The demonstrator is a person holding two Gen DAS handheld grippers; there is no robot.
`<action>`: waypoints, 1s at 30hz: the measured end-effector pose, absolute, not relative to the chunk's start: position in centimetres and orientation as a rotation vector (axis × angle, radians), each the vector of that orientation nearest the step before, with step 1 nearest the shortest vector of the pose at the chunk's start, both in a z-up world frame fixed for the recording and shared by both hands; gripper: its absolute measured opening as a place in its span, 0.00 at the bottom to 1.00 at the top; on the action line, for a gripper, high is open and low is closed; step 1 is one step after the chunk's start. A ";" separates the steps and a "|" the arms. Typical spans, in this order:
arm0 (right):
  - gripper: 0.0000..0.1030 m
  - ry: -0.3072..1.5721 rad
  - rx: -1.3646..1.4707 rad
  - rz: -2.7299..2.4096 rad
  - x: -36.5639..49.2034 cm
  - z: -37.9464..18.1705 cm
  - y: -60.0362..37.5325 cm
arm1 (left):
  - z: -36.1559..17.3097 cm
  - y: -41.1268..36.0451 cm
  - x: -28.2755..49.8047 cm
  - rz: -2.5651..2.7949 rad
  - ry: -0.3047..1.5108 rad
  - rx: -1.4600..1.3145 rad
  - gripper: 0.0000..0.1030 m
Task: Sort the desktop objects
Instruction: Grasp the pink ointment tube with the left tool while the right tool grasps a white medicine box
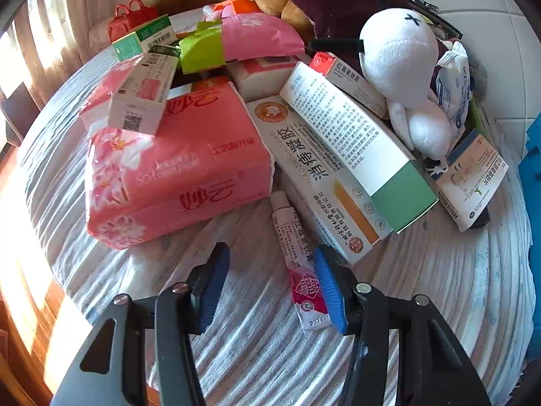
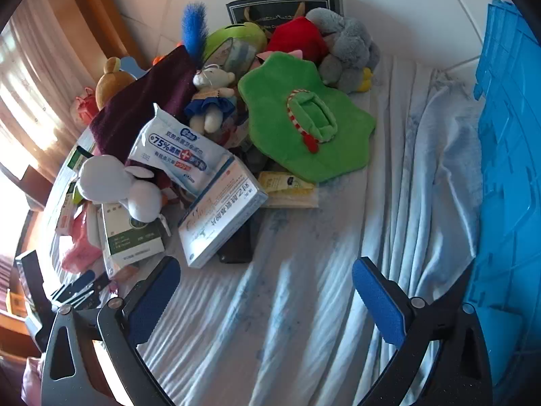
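Note:
A heap of objects lies on a striped white cloth (image 1: 257, 348). My left gripper (image 1: 270, 287) is open and points down at the cloth. A small white and pink ointment tube (image 1: 293, 237) lies between its fingers, close beside the right pad (image 1: 329, 291), and the left pad is well clear of it. Just beyond are a pink tissue pack (image 1: 175, 169) and a long white and orange medicine box (image 1: 314, 176). My right gripper (image 2: 267, 301) is wide open over bare cloth, with nothing between its fingers. A white medicine box (image 2: 219, 216) lies ahead of its left finger.
A white plush toy (image 1: 395, 57) and more boxes top the heap. In the right wrist view, a wipes pack (image 2: 175, 145), a green plush cover (image 2: 304, 118) and several soft toys lie behind. A blue crate (image 2: 507, 169) stands along the right edge, with rumpled cloth (image 2: 422, 169) beside it.

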State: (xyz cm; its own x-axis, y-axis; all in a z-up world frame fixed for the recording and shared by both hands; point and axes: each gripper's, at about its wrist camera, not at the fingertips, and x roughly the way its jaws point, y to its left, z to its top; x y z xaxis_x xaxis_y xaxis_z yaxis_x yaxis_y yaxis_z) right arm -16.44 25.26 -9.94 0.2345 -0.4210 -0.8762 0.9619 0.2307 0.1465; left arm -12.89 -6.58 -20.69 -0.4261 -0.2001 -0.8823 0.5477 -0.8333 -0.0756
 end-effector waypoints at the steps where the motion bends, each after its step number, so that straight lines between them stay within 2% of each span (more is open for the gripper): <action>1: 1.00 0.827 0.830 -1.111 -16.5 -10.2 25.1 | -21.0 -6.6 -13.1 -2.270 0.498 1.336 0.49; 4: 1.00 0.839 0.855 -1.113 -16.3 -11.3 24.6 | -21.1 -6.5 -14.0 -2.265 0.430 1.324 0.38; 6: 1.00 0.831 0.879 -1.100 -16.0 -12.1 24.1 | -21.0 -6.6 -14.3 -2.258 0.413 1.333 0.19; 7: 1.00 0.830 0.890 -1.096 -15.7 -12.6 23.9 | -20.9 -6.8 -14.3 -2.261 0.426 1.340 0.16; 14: 0.98 0.841 0.966 -1.068 -13.2 -15.7 20.8 | -20.9 -7.2 -14.0 -2.303 0.457 1.357 0.16; 17: 0.77 0.828 0.997 -1.060 -12.4 -16.4 19.5 | -20.9 -7.4 -13.9 -2.313 0.481 1.365 0.16; 19: 0.69 0.832 1.001 -1.062 -11.8 -16.8 18.7 | -20.9 -7.3 -13.9 -2.321 0.474 1.373 0.16; 21: 0.44 0.825 1.016 -1.044 -11.4 -17.1 18.3 | -20.7 -7.1 -13.6 -2.331 0.474 1.379 0.15; 23: 0.42 0.812 1.025 -1.021 -11.0 -17.1 18.1 | -20.3 -6.7 -13.2 -2.340 0.461 1.371 0.15; 30: 0.18 0.760 0.888 -1.011 -10.4 -12.5 20.7 | -15.3 -4.4 -11.5 -2.430 0.389 1.246 0.15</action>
